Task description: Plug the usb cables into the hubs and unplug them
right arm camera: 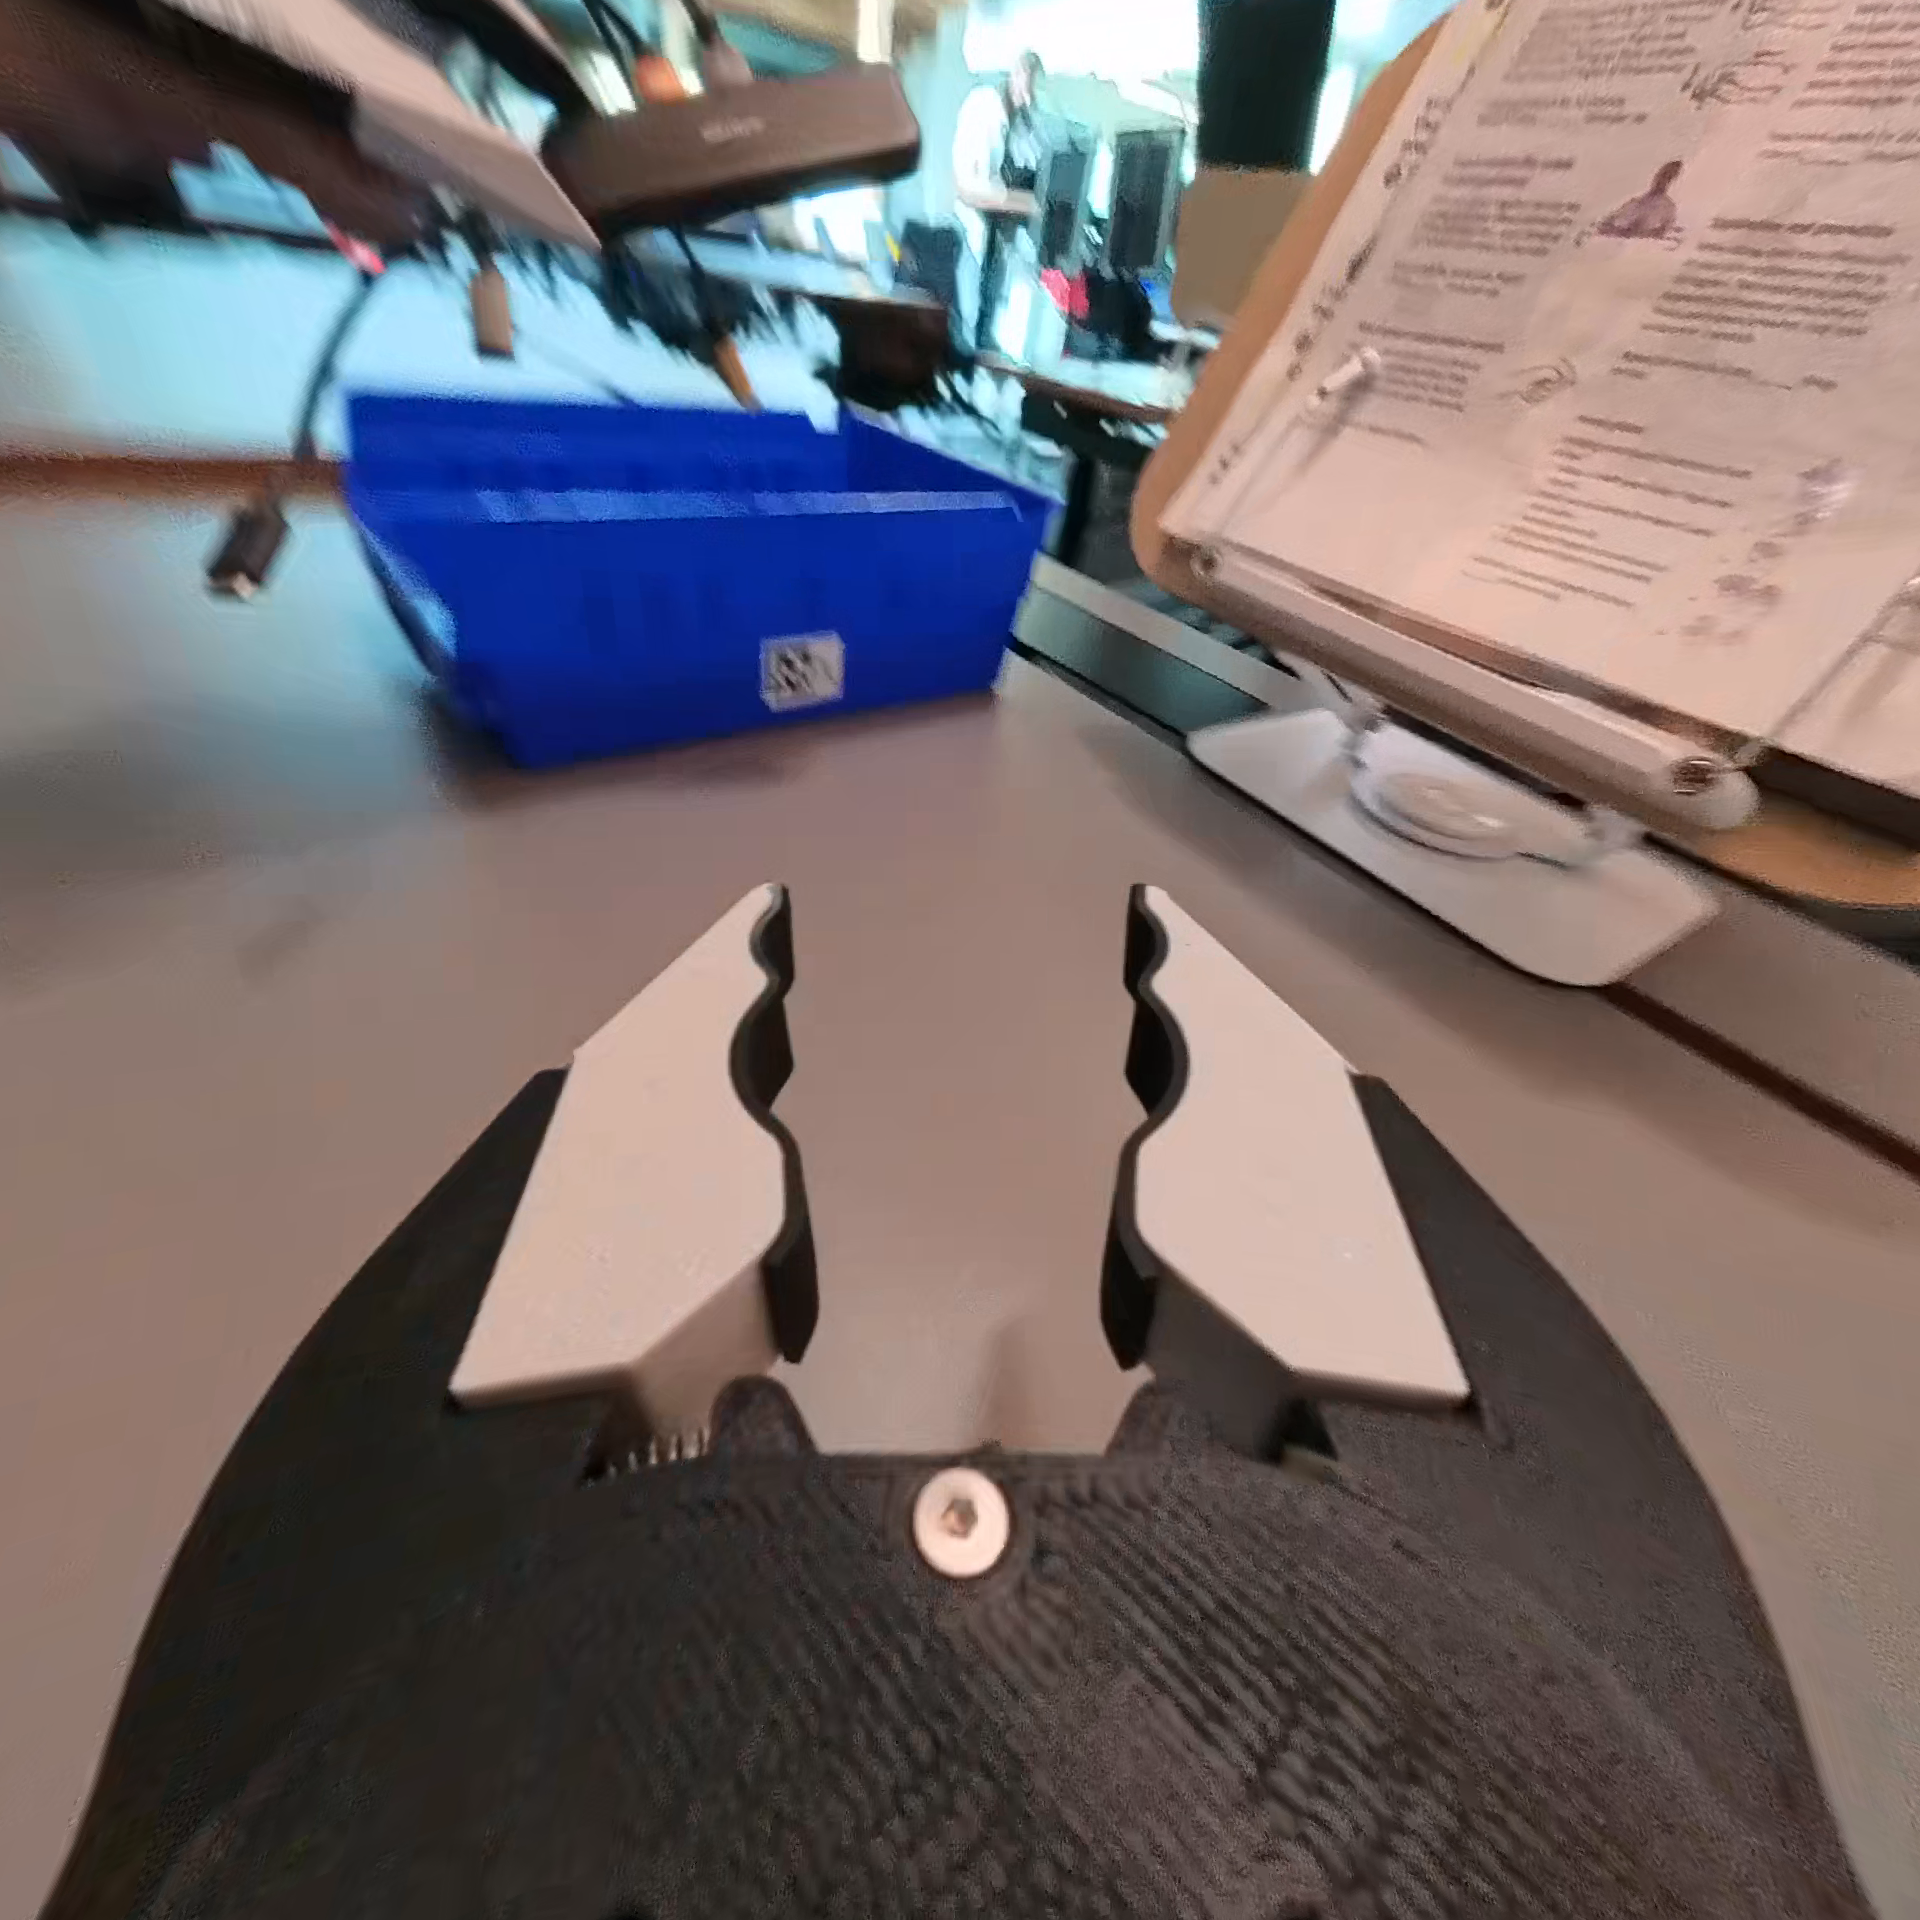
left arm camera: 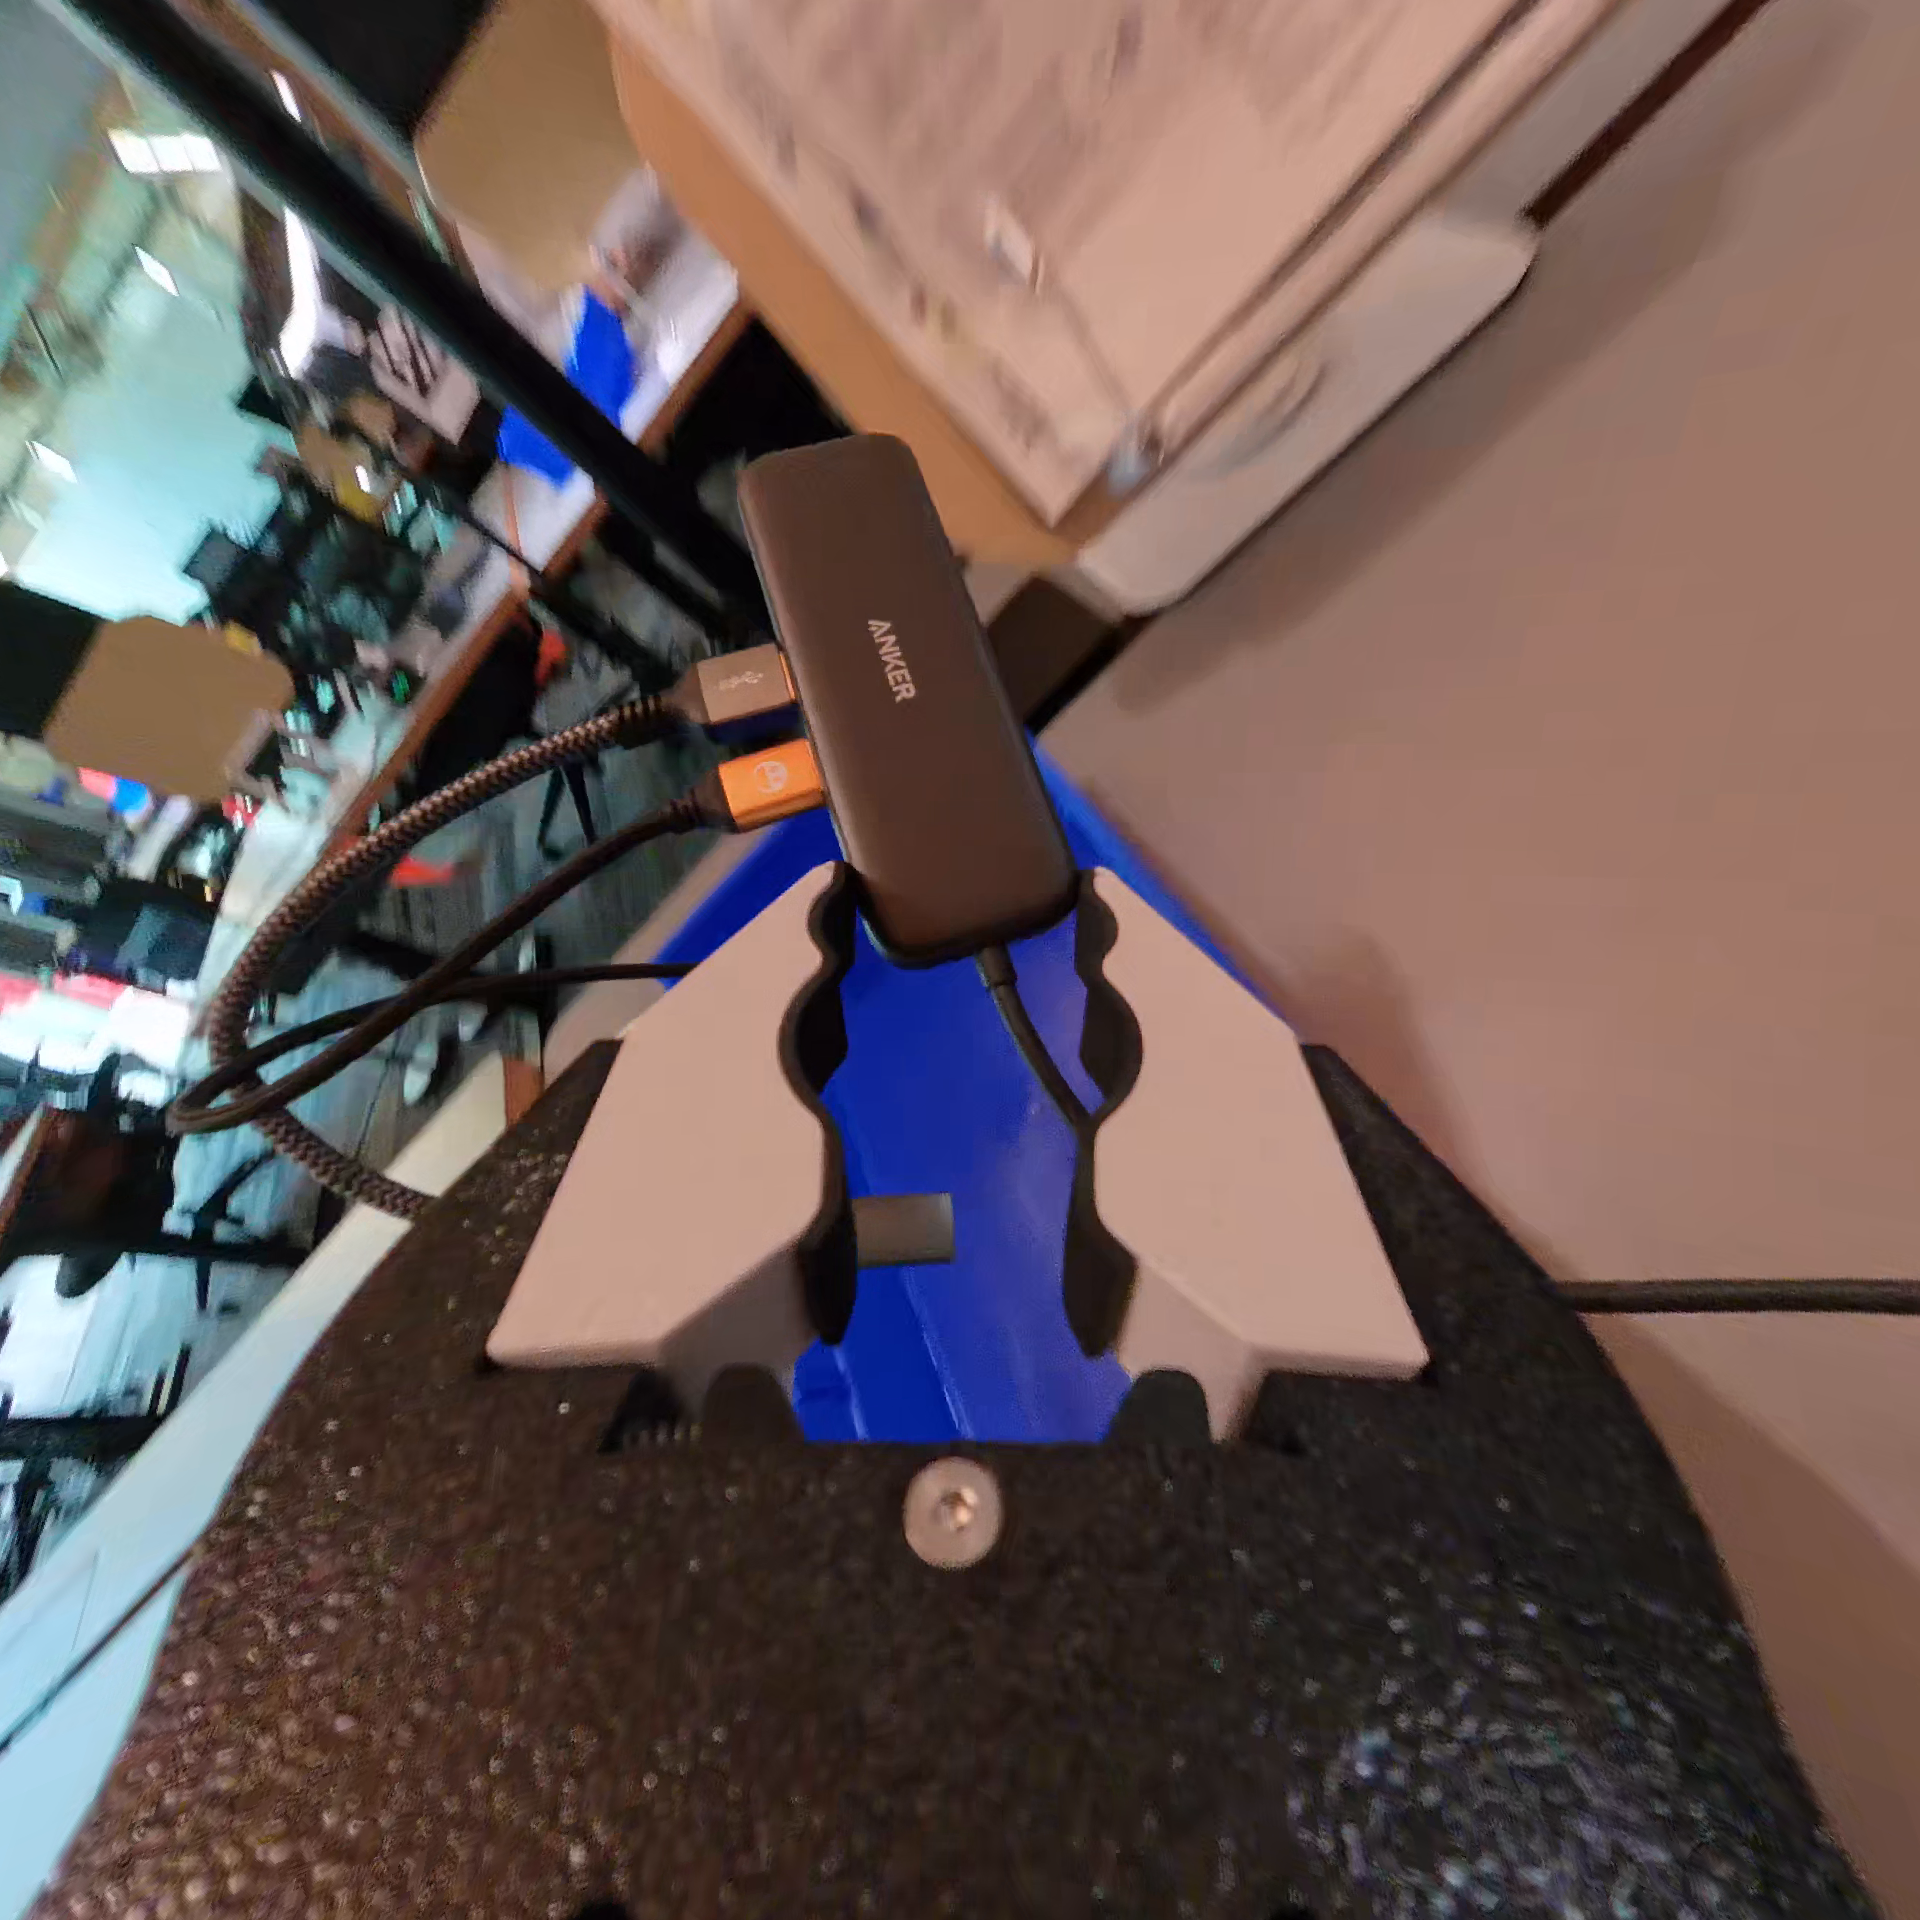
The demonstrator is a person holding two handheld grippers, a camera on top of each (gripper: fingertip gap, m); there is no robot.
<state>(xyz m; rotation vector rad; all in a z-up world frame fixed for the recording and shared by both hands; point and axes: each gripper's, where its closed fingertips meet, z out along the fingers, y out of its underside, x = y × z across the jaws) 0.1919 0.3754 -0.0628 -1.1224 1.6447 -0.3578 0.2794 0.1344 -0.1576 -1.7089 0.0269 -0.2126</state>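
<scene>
Between the left tongs (left arm camera: 961, 914) we pinch the cord end of the dark USB hub (left arm camera: 899, 691), raised above the blue bin (left arm camera: 935, 1143). A grey plug (left arm camera: 743, 686) on a braided cable and an orange plug (left arm camera: 769, 795) sit in the hub's side ports, left of these tongs. Our right tongs (right arm camera: 956, 935) gape empty, low over the counter (right arm camera: 935, 821). Unplugging well probably means holding the hub firm, closing the right tongs on a plug's shell, not its cable, and pulling straight out.
</scene>
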